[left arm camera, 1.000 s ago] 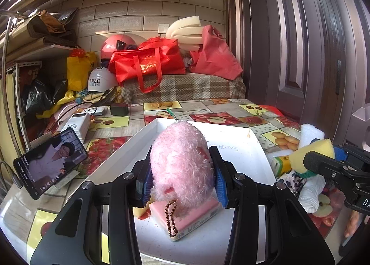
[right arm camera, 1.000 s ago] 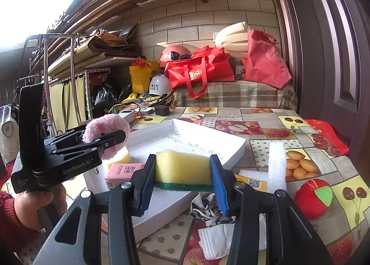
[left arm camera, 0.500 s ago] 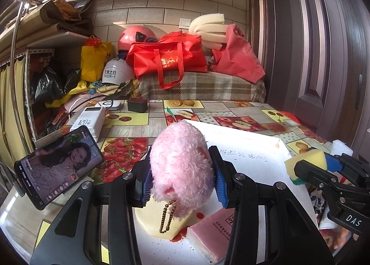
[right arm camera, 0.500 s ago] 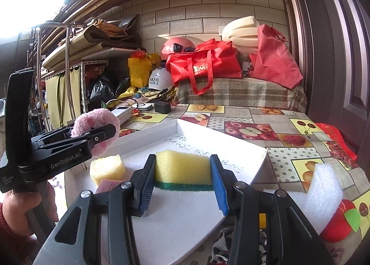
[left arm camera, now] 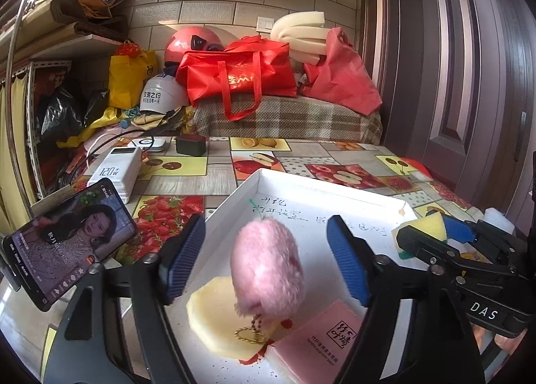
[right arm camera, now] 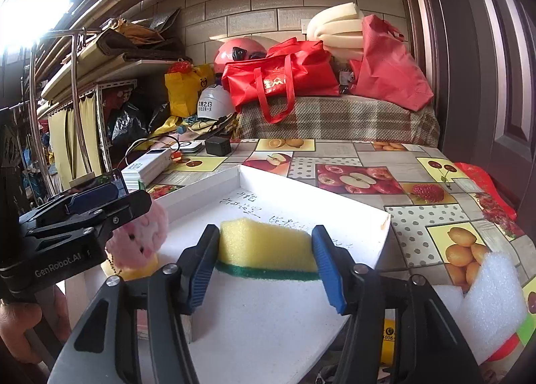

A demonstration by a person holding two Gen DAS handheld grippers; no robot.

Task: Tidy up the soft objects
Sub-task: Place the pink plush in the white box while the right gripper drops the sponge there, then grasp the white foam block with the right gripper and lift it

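Note:
My left gripper (left arm camera: 264,221) stands wide, its jaws still opening, clear of the pink plush ball (left arm camera: 268,270) between them. The plush rests on a pale yellow sponge piece (left arm camera: 207,313) in the white tray (left arm camera: 301,183), beside a pink packet (left arm camera: 318,340). My right gripper (right arm camera: 266,231) has a yellow sponge with a green scourer (right arm camera: 268,246) between its blue pads. Those jaws are opening too, and the pads still touch the sponge's ends over the tray (right arm camera: 201,189). The left gripper (right arm camera: 130,198) shows at the left of the right wrist view.
A phone (left arm camera: 67,236) on a stand and a white power bank (left arm camera: 117,169) sit left of the tray. A white foam piece (right arm camera: 492,290) lies at its right. Red bags (left arm camera: 234,72) and helmets are piled at the back. A dark door (left arm camera: 469,82) lines the right side.
The left jaws have spread and let go of the pink plush, which now sits lower on the yellow piece. The right jaws have widened around the sponge. Both grippers moved further over the tray.

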